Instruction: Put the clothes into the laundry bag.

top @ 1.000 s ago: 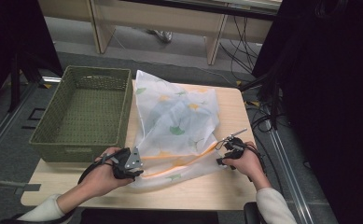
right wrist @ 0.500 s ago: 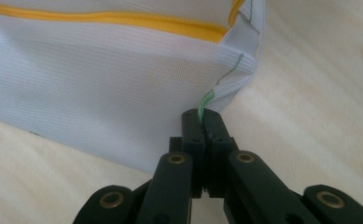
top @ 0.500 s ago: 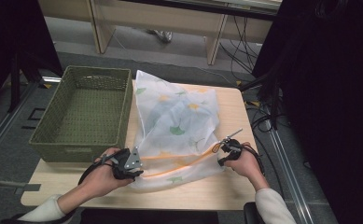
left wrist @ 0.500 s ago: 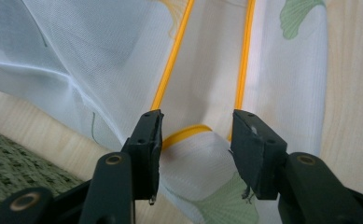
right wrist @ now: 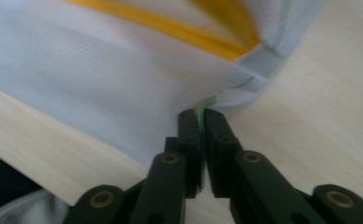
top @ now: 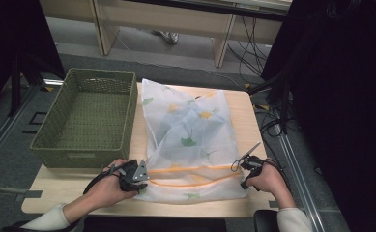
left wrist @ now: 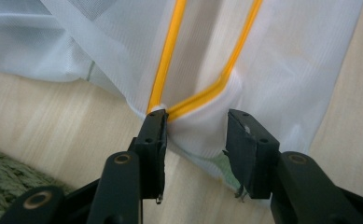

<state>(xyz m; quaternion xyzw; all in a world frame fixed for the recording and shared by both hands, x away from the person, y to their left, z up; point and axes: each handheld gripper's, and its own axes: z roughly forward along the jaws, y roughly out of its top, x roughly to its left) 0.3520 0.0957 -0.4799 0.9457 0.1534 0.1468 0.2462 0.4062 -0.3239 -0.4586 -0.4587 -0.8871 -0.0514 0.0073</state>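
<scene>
The right gripper (right wrist: 201, 114) now pinches the laundry bag (top: 185, 125) corner (newly caught), while the left gripper (left wrist: 195, 130) narrows around the opposite corner, so lifting looks close.

At lower centre, the right gripper (right wrist: 201, 116) pinches a green-edged corner of the white mesh bag (right wrist: 100, 79) over the wooden table (right wrist: 319, 107).

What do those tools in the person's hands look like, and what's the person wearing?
Each hand holds a black gripper with two flat, blocky jaws on arms with brass-coloured rivets. The left gripper carries a grey three-cornered plate on top; a black cable loops from the right gripper. The sleeves are pale grey.
</scene>
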